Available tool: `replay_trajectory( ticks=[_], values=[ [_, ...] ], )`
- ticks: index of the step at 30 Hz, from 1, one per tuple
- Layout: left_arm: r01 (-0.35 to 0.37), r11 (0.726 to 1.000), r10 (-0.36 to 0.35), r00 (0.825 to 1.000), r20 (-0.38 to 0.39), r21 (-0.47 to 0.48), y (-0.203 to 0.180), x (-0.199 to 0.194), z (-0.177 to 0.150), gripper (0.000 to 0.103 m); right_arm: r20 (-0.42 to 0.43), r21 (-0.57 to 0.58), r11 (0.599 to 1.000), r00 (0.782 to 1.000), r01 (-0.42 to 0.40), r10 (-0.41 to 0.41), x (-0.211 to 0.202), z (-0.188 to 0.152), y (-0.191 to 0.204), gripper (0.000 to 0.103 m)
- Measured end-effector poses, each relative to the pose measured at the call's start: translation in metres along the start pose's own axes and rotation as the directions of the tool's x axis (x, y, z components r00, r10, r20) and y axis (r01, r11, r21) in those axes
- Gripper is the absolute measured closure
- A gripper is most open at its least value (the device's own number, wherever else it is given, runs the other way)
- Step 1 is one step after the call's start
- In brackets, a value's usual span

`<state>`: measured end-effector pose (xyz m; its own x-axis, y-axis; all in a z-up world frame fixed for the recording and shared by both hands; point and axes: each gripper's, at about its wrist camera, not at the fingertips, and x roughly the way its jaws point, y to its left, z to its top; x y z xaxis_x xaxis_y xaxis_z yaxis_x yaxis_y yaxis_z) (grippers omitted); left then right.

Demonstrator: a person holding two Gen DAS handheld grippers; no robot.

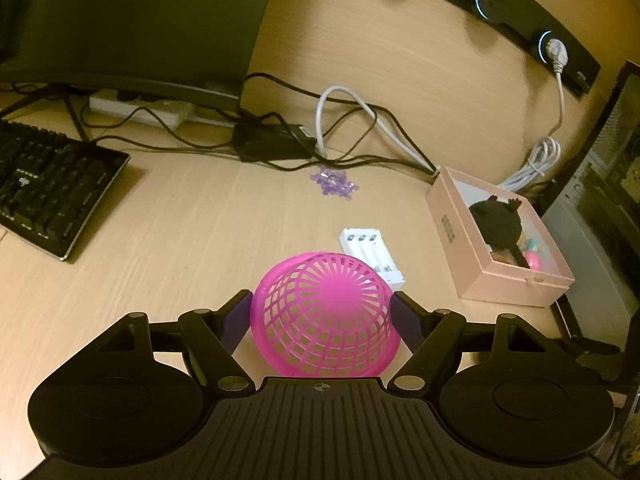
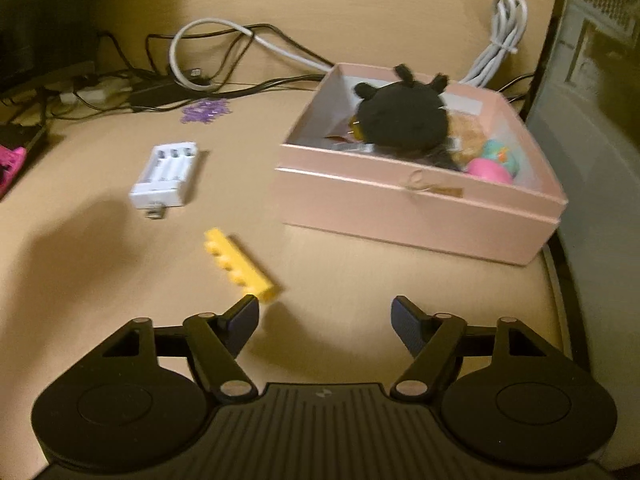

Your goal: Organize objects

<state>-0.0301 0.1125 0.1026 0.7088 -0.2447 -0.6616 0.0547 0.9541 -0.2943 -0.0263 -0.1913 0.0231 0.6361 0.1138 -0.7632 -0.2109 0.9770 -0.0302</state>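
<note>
My left gripper [image 1: 322, 308] is shut on a small pink mesh basket [image 1: 324, 316], held above the desk with its round bottom facing away. My right gripper [image 2: 324, 316] is open and empty, just above the desk. A yellow toy brick [image 2: 240, 266] lies by its left fingertip. A white battery charger [image 2: 166, 174] lies further left; it also shows in the left wrist view [image 1: 370, 254]. A pink box [image 2: 420, 204] at the right holds a black plush toy [image 2: 400, 118] and small colourful items. The box also shows in the left wrist view [image 1: 452, 236].
A pile of purple beads [image 1: 334, 186] lies near tangled cables [image 1: 360, 136]. A keyboard [image 1: 48, 188] and a monitor [image 1: 132, 20] stand at the left. A computer case [image 2: 600, 100] stands right of the box. A power strip [image 1: 520, 12] runs along the wall.
</note>
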Motion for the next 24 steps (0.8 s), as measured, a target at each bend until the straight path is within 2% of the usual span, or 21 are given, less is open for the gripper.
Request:
replay_trajectory(
  ticks=[3,9,14,20,24],
  values=[
    [-0.003,1.0,0.003,1.0,0.0,0.001,0.0,-0.001,-0.001,0.024,0.01,-0.002,0.999,0.999,-0.033,0.033,0.0,-0.001,0.015,0.025],
    [-0.019,1.0,0.019,1.0,-0.002,-0.01,0.006,-0.006,-0.003,0.024,0.047,-0.09,0.995,0.997,-0.049,0.053,0.011,0.011,0.04,0.025],
    [-0.042,0.998,0.042,0.999,0.0,-0.035,0.017,-0.011,-0.005,0.024,0.027,-0.167,0.983,0.996,-0.075,0.08,0.028,0.022,0.055,0.049],
    [-0.056,0.997,0.056,0.998,-0.003,-0.052,0.024,-0.015,-0.008,0.024,0.04,-0.234,0.966,0.992,-0.108,0.12,0.039,0.031,0.069,0.05],
    [-0.056,0.997,0.056,0.998,0.0,-0.054,0.025,-0.018,-0.01,0.024,-0.004,-0.233,0.953,0.98,-0.195,0.2,0.042,0.037,0.068,0.052]
  ],
)
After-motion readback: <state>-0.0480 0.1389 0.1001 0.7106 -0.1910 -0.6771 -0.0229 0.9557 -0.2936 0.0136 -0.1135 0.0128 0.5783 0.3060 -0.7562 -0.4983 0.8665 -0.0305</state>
